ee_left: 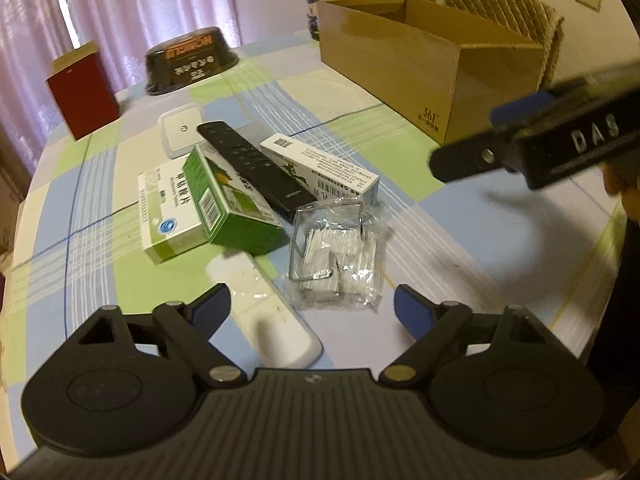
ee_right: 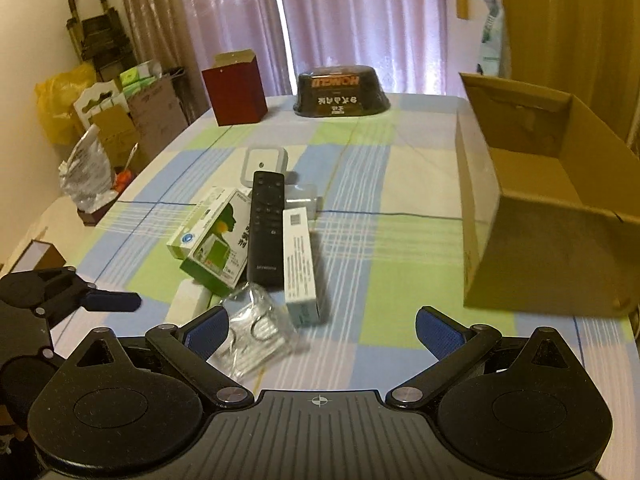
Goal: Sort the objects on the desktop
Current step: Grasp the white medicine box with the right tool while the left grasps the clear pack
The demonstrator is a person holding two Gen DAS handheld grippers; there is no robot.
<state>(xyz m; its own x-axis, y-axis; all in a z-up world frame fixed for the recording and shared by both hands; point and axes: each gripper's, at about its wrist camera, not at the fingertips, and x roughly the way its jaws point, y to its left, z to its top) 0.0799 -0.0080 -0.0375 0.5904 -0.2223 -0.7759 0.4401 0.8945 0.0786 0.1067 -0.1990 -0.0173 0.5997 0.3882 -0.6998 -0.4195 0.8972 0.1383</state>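
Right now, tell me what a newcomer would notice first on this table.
A jumbled pile sits mid-table: a black remote lying between a green medicine box and a long white box, with a clear plastic packet nearest the cameras. An open cardboard box stands to the right. Both grippers, left and right, have their jaws spread and empty.

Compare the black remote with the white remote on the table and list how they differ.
Colour: the black remote is dark; the white remote is pale.
Support: the black remote rests partly on the green box; the white remote looks flat on the tablecloth.
Position: the white remote lies nearer the left gripper, its far end hidden behind the green box; the black remote lies farther off.
Both are long, slim and ungripped.
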